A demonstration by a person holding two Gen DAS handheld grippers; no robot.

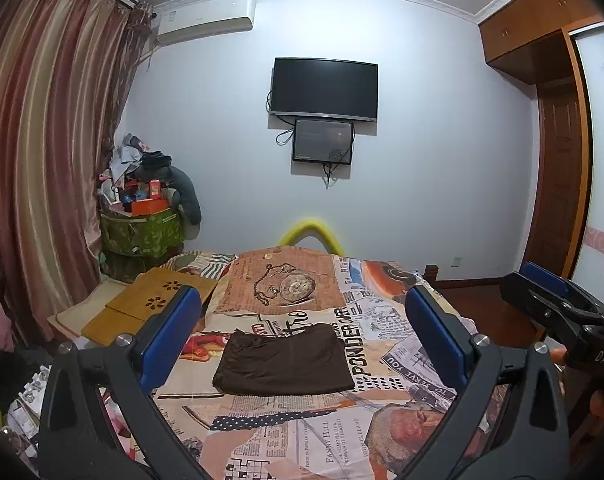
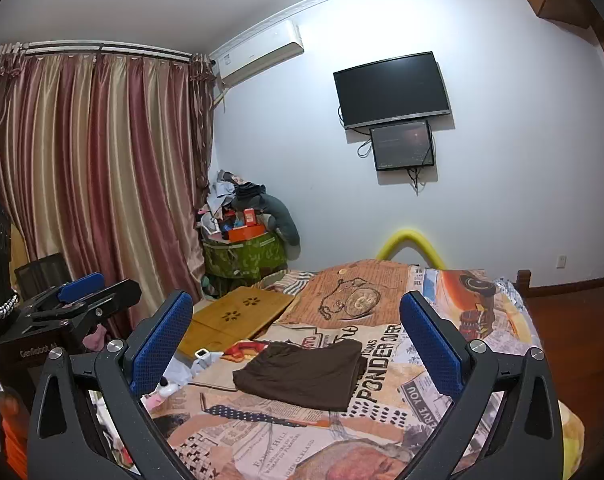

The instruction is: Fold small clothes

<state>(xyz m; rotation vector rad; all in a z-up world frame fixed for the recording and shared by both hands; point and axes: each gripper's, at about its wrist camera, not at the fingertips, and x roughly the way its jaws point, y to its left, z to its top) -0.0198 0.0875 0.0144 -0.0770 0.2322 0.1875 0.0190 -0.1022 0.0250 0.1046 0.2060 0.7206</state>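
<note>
We find both tools spread wide and empty, held clear above the bed, likely because the garment needs no grip now. It lies flat as a folded brown rectangle mid-bed, well back from every edge. It sits ahead of the left gripper and right gripper, touching neither.

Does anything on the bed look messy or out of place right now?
Nothing stands out. The brown garment lies folded flat in a neat rectangle on the bedspread, with no loose sleeve or corner sticking out. Both the left gripper and the right gripper hover open above it, touching nothing.
</note>
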